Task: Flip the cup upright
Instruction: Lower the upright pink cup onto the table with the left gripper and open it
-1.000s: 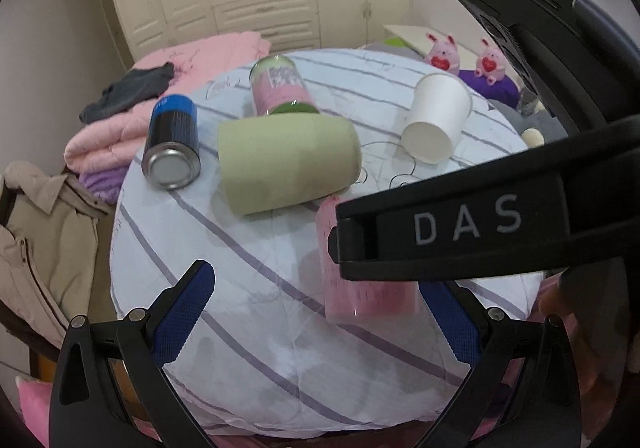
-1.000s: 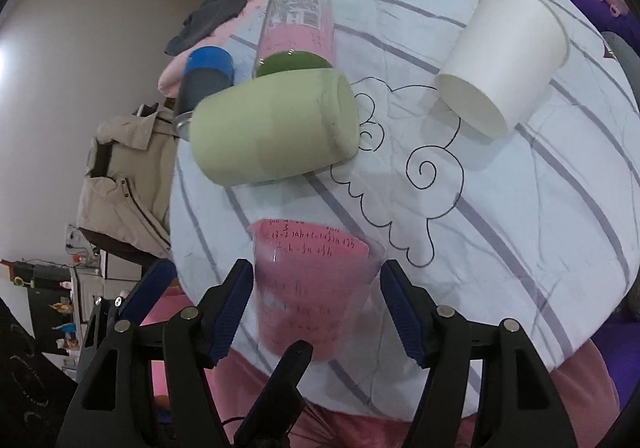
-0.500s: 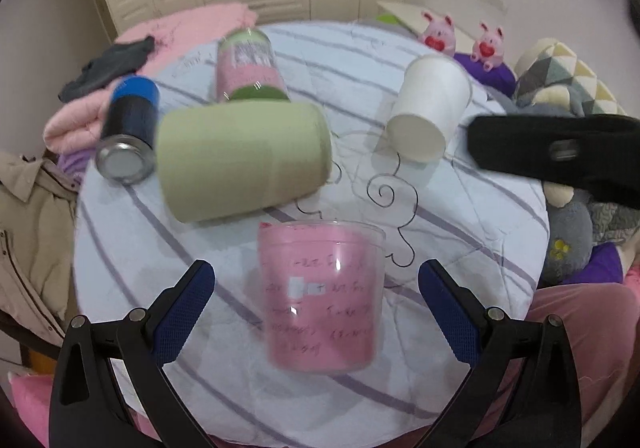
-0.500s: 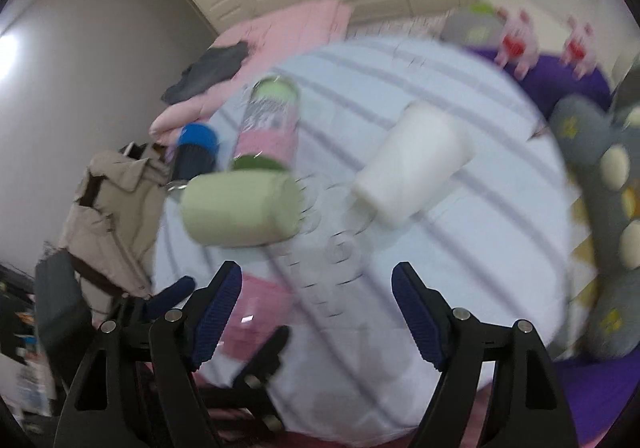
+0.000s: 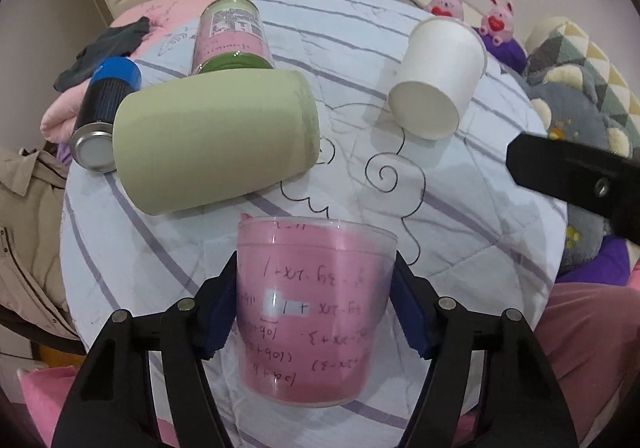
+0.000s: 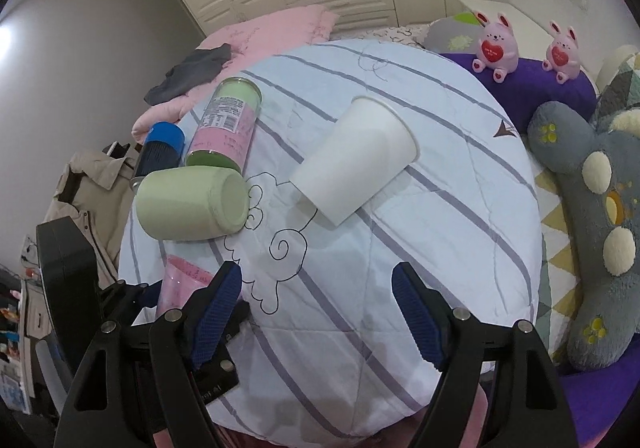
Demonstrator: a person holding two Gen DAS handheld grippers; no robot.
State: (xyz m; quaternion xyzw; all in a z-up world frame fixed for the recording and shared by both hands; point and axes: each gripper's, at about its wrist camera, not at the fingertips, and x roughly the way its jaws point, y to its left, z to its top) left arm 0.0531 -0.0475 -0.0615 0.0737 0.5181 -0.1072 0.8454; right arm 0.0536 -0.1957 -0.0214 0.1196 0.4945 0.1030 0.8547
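A clear plastic cup with a pink handwritten lining (image 5: 312,312) stands with its wide rim up near the front edge of the round table (image 5: 460,207). My left gripper (image 5: 314,304) is shut on it, blue pads against both sides. The cup also shows in the right wrist view (image 6: 182,284) at lower left. My right gripper (image 6: 316,312) is open and empty above the table's front. A white paper cup (image 5: 436,79) (image 6: 356,159) lies on its side. A pale green cup (image 5: 216,139) (image 6: 192,203) lies on its side too.
A tall pink and green jar (image 5: 230,37) and a blue-capped black can (image 5: 102,111) lie on the table's left. Plush toys (image 6: 600,207) and a purple cushion (image 6: 532,87) sit to the right. Clothes (image 5: 24,228) hang at the left.
My left gripper has closed around the pink cup, which it only framed before. My right gripper let go of that cup, pulled back to the right and stays open.
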